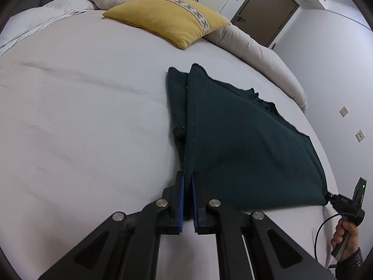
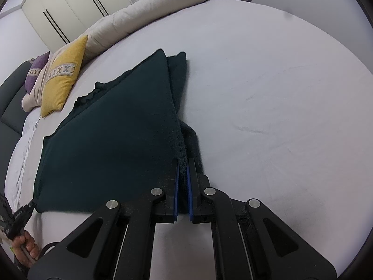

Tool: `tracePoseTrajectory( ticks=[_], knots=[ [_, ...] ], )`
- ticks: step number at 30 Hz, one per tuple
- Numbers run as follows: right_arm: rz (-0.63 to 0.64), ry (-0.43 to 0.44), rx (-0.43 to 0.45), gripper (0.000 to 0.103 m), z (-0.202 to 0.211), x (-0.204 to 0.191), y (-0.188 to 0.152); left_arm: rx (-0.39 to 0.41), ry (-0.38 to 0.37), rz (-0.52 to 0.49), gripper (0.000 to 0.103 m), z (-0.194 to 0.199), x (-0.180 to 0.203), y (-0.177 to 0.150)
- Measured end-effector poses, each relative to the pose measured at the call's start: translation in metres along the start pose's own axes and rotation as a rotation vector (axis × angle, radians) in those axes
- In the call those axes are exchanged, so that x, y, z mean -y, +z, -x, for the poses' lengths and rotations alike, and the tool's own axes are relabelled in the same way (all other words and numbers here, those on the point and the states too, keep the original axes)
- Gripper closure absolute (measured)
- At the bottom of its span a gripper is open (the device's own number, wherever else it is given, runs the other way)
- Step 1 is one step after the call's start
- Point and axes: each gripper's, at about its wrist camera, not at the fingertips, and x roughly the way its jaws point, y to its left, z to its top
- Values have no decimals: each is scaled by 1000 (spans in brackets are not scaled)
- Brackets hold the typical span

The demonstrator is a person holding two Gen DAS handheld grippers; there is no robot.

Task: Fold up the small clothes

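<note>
A dark green garment (image 1: 244, 144) is spread on the pale sheet of the bed (image 1: 81, 116), lying towards one side of the mattress, with a layer of it lifted into a taut sloping panel above a narrow strip of the same fabric that remains flat on the sheet. In the left wrist view, the near left corner of the garment is pinched between the blue pads of the left tool (image 1: 188, 179), whose fingers are pressed together on the cloth edge. In the right wrist view, the opposite near corner is gripped in the same way by the right tool (image 2: 182, 165), its fingers closed tightly on a fold of fabric, with a bunched part of the garment seen just to the right of the fingers. The near edge of the garment is stretched between the two tools. The right hand (image 1: 347, 238) is seen at the lower right of the left wrist view, wrapped around a handle with a cable attached, and the left hand (image 2: 25, 245) is seen at the lower left of the right wrist view. A yellow cushion (image 1: 167, 19) with a patterned band is laid near the head of the bed, beside a rolled beige duvet (image 1: 256, 46). White wardrobe doors (image 2: 70, 4) and a brown door (image 1: 263, 11) are visible beyond the bed.
</note>
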Motion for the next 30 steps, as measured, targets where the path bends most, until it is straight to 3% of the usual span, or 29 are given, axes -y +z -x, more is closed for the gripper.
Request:
tracePoseTrajectory(
  ticks=[6, 8, 10, 13, 17, 20, 23, 27, 29, 30],
  knots=[
    [-1, 12, -27, 97, -7, 3, -3, -7, -16, 10, 94, 0, 2, 5],
    [-8, 16, -39, 95, -3, 3, -1, -13, 1, 30, 80, 6, -1, 5],
    [-38, -2, -36, 86, 7, 5, 2, 19, 26, 26, 78, 18, 2, 10],
    [-39, -34, 67, 79, 34, -1, 17, 91, 72, -30, 69, 37, 18, 25],
    [29, 64, 93, 78, 33, -36, 47, 168, 93, -184, 63, 30, 68, 56],
    [85, 186, 42, 78, 1, -74, 69, 184, 106, -294, 62, -3, 112, 82],
    [95, 260, -34, 78, -46, -106, 85, 145, 134, -337, 62, -53, 139, 109],
    [2, 319, -103, 78, -103, -121, 101, 67, 171, -269, 62, -99, 126, 116],
    [-63, 325, -133, 78, -129, -111, 109, 31, 188, -228, 62, -116, 105, 110],
    [-93, 318, -134, 81, -138, -103, 110, 38, 162, -203, 61, -117, 97, 108]
  ],
)
